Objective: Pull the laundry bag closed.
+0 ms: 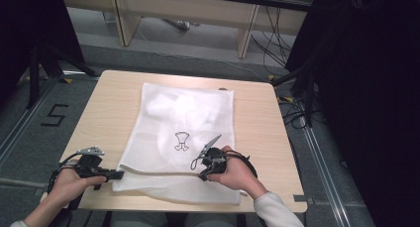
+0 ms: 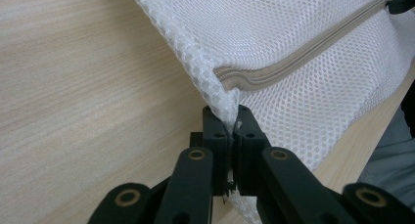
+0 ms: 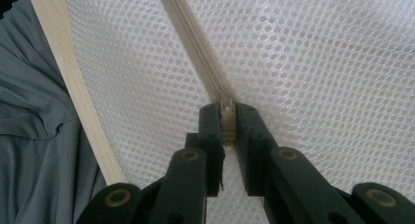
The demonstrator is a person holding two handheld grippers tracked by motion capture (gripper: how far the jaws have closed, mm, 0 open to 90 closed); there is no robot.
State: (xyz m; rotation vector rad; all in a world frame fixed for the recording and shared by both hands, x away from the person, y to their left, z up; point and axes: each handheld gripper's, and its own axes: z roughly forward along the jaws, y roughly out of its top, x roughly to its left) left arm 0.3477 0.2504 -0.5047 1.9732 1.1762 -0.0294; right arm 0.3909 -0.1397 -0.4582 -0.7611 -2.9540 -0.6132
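A white mesh laundry bag [image 1: 185, 133] with white clothing inside lies flat on the wooden table [image 1: 257, 133]; a small black emblem [image 1: 182, 141] shows through it. A beige zipper [image 1: 158, 171] runs along its near side. My left gripper [image 1: 119, 175] is shut on the bag's near-left corner, and in the left gripper view the mesh corner [image 2: 226, 106] is pinched between the jaws at the zipper's end [image 2: 254, 78]. My right gripper [image 1: 203, 175] is shut on the zipper pull [image 3: 226, 117], partway along the zipper [image 3: 195, 53].
The table's near edge [image 3: 73, 87] runs close beside the bag, with grey trousers [image 3: 34, 145] beyond it. Black curtains [image 1: 366, 88] stand to the right, cables [image 1: 292, 108] lie on the floor, and a light wooden bench [image 1: 198, 9] stands at the back.
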